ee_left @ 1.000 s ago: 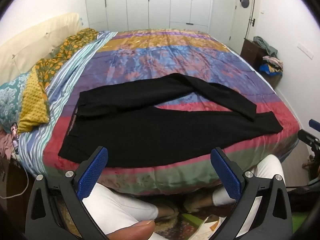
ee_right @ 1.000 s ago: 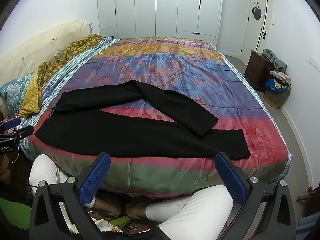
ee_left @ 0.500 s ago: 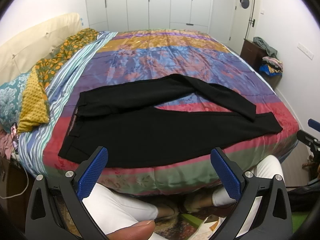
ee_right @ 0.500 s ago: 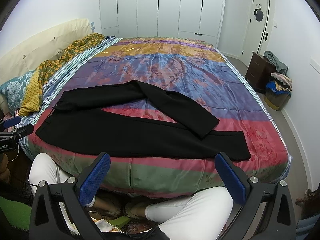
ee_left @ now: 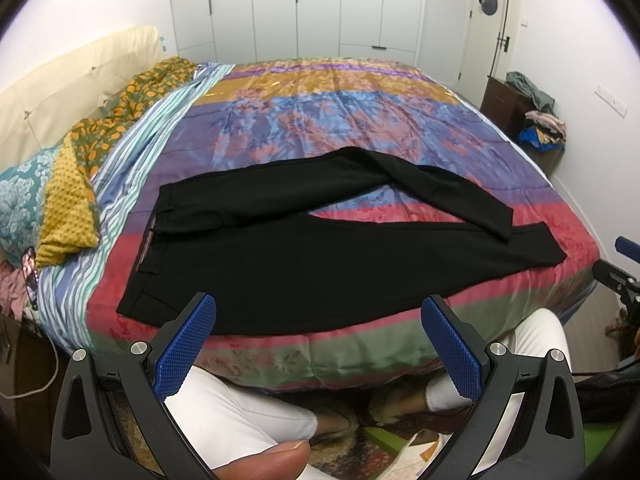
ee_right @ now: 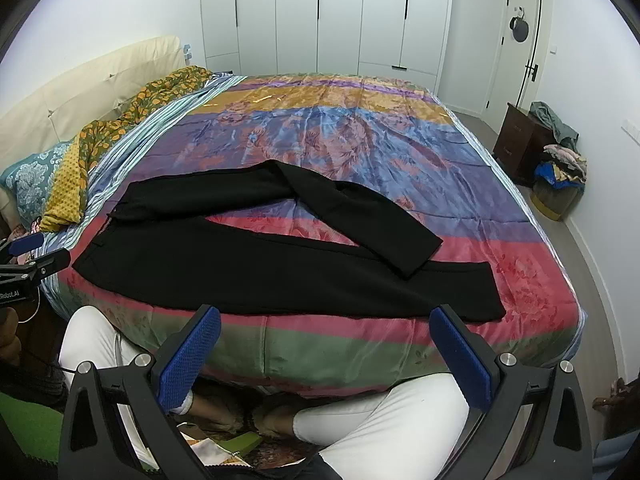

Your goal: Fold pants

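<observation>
Black pants (ee_left: 304, 264) lie flat across the near part of the bed, waistband at the left, legs running right; they also show in the right wrist view (ee_right: 256, 268). The far leg bends and its hem lies over the near leg. My left gripper (ee_left: 320, 344) is open and empty, held off the bed's near edge, short of the waist end. My right gripper (ee_right: 324, 356) is open and empty, off the near edge toward the leg ends. Neither touches the pants.
The bed has a colourful striped quilt (ee_left: 344, 120). Pillows and a yellow patterned cloth (ee_left: 68, 204) lie at the left by a cream headboard. A dark nightstand with clothes (ee_right: 524, 140) stands at the right. White wardrobes line the far wall. The person's white-trousered knees (ee_right: 384, 428) are below.
Almost nothing has moved. The right wrist view has shifted slightly; the pants and both open grippers stay as they were.
</observation>
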`<control>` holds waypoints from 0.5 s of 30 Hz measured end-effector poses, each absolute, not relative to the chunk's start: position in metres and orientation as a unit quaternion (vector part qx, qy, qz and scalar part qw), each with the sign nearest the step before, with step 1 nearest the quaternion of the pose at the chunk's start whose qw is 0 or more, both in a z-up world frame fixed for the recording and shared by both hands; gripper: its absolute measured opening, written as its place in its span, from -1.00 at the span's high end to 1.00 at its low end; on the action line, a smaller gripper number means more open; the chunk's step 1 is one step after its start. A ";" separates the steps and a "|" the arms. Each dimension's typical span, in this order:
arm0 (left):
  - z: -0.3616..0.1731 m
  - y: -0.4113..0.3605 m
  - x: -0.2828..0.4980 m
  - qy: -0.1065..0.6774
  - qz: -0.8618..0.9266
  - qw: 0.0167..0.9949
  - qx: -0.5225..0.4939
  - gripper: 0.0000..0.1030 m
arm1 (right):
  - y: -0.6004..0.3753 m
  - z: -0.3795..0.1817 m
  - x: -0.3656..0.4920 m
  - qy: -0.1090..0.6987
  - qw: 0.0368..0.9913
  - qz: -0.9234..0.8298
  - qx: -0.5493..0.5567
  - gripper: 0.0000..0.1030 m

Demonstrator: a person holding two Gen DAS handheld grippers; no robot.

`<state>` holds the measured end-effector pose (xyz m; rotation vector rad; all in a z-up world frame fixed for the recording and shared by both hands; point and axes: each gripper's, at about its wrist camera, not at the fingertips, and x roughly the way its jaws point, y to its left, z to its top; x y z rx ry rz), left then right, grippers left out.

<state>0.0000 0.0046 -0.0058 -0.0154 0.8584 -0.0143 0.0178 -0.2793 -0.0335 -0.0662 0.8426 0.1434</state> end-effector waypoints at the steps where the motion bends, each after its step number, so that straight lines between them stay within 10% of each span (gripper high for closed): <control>1: -0.005 0.005 0.000 0.417 -0.007 0.909 -0.008 -0.99 | -0.279 -0.033 0.018 0.409 0.909 0.070 -0.032 -1.00; 15: -0.006 0.006 0.000 0.420 -0.006 0.908 -0.007 -0.99 | -0.275 -0.035 0.018 0.409 0.909 0.071 -0.032 -1.00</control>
